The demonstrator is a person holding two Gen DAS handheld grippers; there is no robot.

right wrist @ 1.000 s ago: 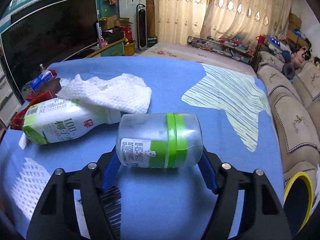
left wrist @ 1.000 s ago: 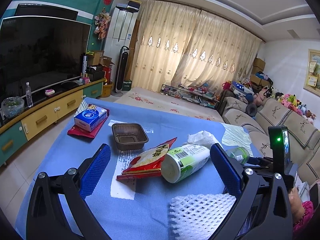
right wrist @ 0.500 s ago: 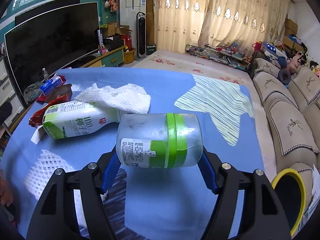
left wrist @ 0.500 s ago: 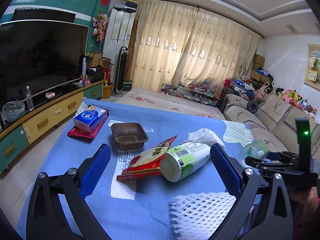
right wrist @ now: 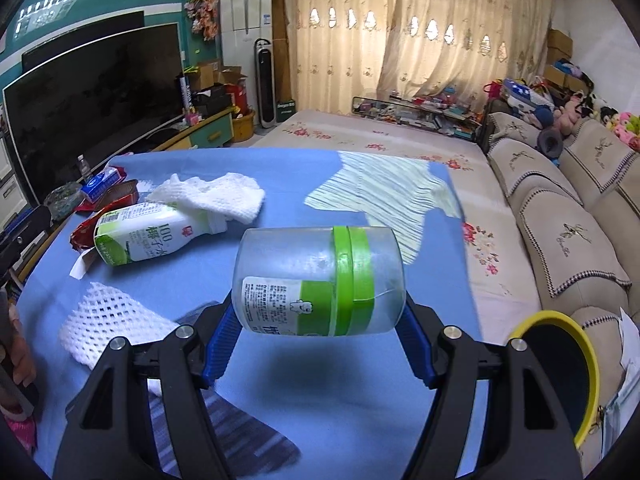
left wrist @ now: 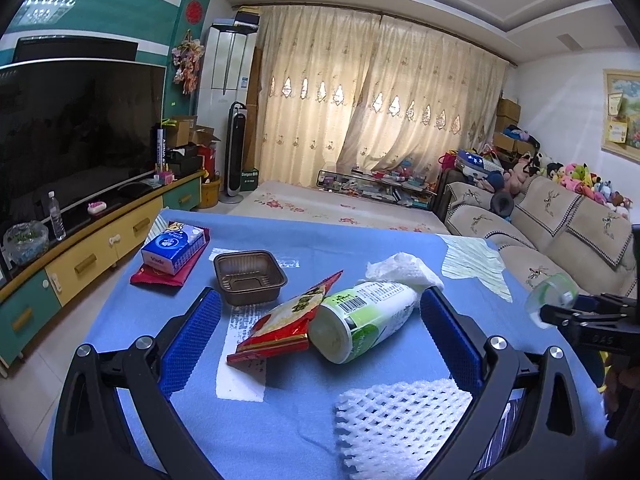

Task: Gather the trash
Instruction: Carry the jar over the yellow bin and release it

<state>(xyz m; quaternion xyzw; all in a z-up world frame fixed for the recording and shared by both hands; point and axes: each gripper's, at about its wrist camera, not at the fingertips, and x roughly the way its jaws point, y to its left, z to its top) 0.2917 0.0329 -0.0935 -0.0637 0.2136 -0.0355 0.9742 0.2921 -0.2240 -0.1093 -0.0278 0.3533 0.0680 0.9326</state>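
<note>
Two grippers show. Nearest, the right gripper (right wrist: 320,336) has its jaws clamped on a clear jar (right wrist: 318,282) with a green band, held sideways above the blue surface (right wrist: 360,408); a yellow-rimmed bin (right wrist: 560,368) sits just right. The left gripper (left wrist: 320,340) hangs with jaws apart, holding nothing. Beyond lie white foam netting (left wrist: 396,420), a green-and-white bottle (left wrist: 360,320) on its side touching a red snack bag (left wrist: 288,320), then a brown tray (left wrist: 250,276).

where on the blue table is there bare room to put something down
Bare blue cloth runs along the far edge of the table, beyond the white crumpled paper towel, and in front of the brown plastic tray on the left. The middle is crowded: red snack wrapper, white-and-green bottle, white foam net.
</note>
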